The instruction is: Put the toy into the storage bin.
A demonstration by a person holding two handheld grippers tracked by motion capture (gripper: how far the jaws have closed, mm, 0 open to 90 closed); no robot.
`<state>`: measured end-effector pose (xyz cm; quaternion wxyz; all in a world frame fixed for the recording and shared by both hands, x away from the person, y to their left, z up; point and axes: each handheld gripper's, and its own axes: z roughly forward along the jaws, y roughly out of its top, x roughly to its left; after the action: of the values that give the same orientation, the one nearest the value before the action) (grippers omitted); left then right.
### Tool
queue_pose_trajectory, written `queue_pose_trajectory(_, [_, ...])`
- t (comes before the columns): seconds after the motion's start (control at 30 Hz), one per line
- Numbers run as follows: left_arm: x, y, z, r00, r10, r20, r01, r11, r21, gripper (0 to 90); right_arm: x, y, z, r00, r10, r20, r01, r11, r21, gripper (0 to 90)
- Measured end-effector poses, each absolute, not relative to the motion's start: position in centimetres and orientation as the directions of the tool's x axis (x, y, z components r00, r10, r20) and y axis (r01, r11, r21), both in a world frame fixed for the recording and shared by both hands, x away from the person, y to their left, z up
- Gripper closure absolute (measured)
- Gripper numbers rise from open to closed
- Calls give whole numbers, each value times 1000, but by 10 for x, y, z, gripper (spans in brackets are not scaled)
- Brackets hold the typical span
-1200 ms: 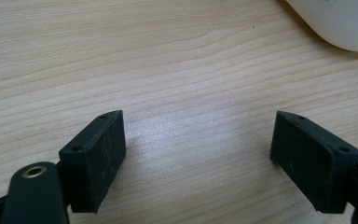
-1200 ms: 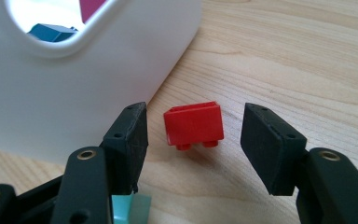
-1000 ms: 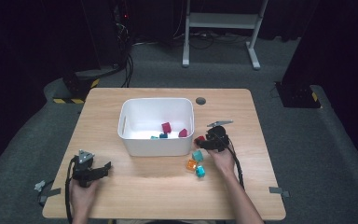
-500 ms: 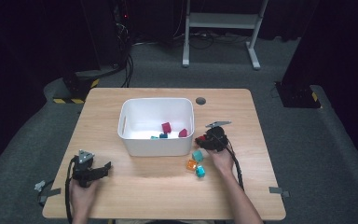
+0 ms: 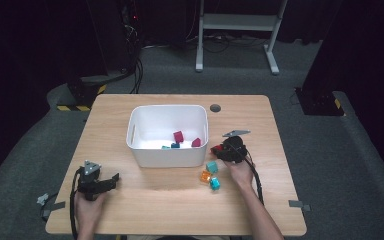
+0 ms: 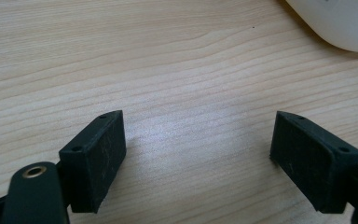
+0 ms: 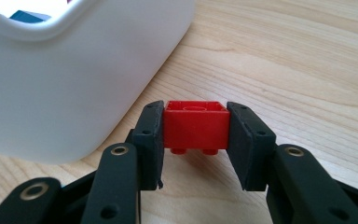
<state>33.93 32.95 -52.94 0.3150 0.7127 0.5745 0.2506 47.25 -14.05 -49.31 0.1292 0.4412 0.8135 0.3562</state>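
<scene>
Two grippers on the light wooden table [image 5: 180,210], doing diff. jobs. Right gripper [image 7: 196,140] had its black jaws clamped on a small red plastic building brick [image 7: 195,127], pinched by its two side faces, studs pointing down, so the brick rode level and clear of the tabletop. From the high view we placed that gripper [image 5: 219,150] just off the right wall of the white rectangular plastic bin [image 5: 167,111], near its front corner. Bin wall [image 7: 65,84] loomed close on the left in the right gripper view.

We judged the brick was bound for the bin: it was lifted but not yet over the rim, and needed raising to clear it.

Inside the bin: two dark red blocks [image 5: 178,136], plus a small teal piece [image 5: 174,145] — sorted items, prob. Three loose blocks waited on the table near the right hand: light teal [image 5: 211,167], orange [image 5: 205,176], and another teal [image 5: 215,183], close together, w/in easy reach for next picks.

Left gripper [image 5: 114,179] rested low at the front left of the table, well apart from the bin. Its jaws stood wide apart w/ nothing between them, bare wood beneath [image 6: 196,135]. Idle, we reckoned, parked out of the way.
</scene>
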Motion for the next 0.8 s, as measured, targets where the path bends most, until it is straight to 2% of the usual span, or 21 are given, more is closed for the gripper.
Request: queue_pose_trajectory(0.8, [339,330,-529,215,977,-2,662,-144,736,182,454,-169,-470,-571,809,138,606,302,736,591])
